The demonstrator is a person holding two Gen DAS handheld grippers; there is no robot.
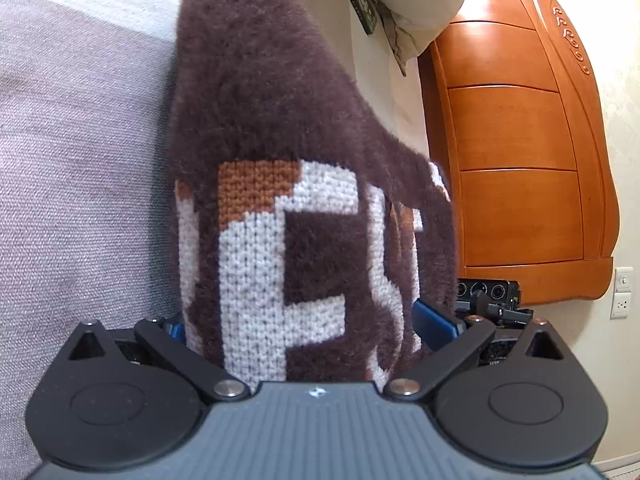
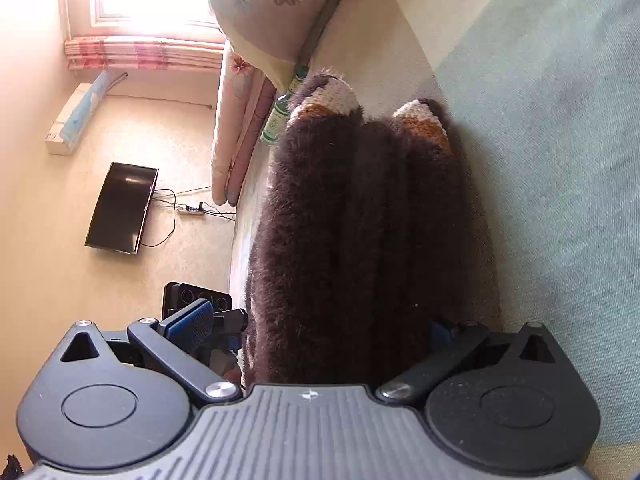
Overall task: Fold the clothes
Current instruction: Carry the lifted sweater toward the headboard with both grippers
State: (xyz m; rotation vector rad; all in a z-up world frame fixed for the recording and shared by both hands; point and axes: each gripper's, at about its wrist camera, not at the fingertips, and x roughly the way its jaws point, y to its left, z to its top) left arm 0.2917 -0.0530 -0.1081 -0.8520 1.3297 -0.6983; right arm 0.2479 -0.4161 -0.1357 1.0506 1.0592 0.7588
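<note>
My left claw (image 1: 298,332) and right claw (image 2: 320,332) each seem clamped on the fuzzy brown sweater (image 1: 280,152), which runs toward twelve o'clock over the bed (image 1: 80,140), probably held taut for a fold. A wooden headboard (image 1: 520,140) stands at three; a dark screen (image 2: 122,208) at nine.

Both my tongs: same build, black and grey.

My left gripper (image 1: 304,328) and right gripper (image 2: 320,328) each have a grey ribbed centre housing with a small white diamond mark at its front edge. Flanking it are two black round-lobed plates, each with a raised disc and a triangular cut-out. Black link bars run on silver rivets out to blue finger pads (image 2: 192,322). A black camera block with round lenses sits on the side of the other unit.
</note>
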